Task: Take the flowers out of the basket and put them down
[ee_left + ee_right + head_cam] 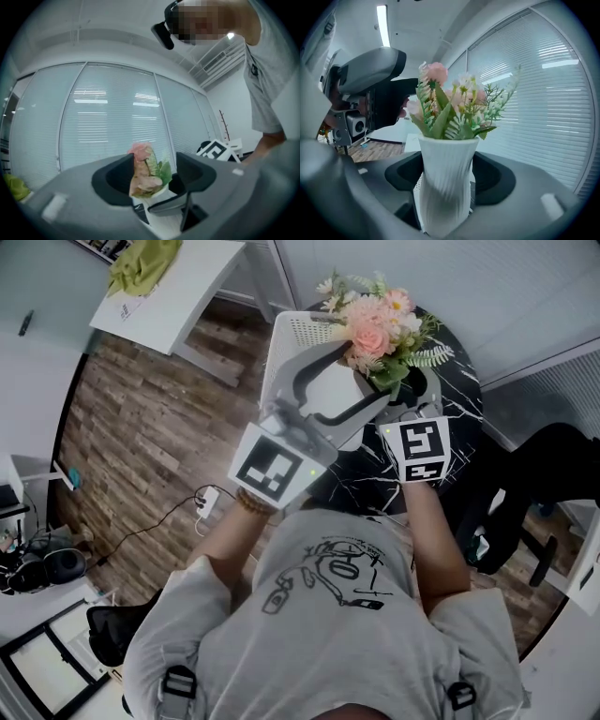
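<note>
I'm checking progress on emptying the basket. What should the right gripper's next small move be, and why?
Probably ease the white vase of flowers away from the white basket and lower it onto the black table. The right gripper is shut on the vase, which is upright, and the basket stands close beside it.

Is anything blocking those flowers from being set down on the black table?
Nothing visible does. The right gripper grips the vase of flowers, and bare black table shows just beside it. In the head view the white basket stands off to the left.
</note>
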`<state>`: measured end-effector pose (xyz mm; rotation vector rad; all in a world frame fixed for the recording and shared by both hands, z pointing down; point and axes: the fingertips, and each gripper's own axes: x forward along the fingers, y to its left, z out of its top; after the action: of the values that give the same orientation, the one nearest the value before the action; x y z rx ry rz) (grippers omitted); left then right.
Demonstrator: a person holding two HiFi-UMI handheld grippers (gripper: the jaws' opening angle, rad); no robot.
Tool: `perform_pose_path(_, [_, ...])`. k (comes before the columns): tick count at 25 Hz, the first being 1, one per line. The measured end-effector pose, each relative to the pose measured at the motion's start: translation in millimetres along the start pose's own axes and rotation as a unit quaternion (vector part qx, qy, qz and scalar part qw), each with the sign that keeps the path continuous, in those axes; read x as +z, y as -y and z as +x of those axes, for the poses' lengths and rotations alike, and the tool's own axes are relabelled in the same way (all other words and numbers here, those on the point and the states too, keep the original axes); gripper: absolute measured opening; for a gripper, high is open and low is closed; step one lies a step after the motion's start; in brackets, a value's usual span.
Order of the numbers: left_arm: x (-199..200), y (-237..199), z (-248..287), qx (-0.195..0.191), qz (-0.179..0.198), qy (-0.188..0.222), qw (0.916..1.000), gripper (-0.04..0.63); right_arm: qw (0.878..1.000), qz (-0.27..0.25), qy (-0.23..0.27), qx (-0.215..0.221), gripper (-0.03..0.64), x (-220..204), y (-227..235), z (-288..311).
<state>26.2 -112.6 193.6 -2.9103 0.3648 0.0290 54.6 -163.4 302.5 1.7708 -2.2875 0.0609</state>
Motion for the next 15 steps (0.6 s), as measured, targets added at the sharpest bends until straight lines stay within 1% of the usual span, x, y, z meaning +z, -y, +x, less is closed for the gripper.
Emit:
perform_pose_path(12, [12.6,60.1,42.8,-0.056,-0.011,0.018,0.9982,0.284,0.998,0.009,-0.004,-0.056,0.330,-15.1,45.2,-67.2])
perform_pose_path(15, [8.1,64.7,49.4,-0.070,-0.014,0.017,0.9973,0.284,0.998,0.012,-0.006,-0.068,0.330,-20.8,52.7,-71.6])
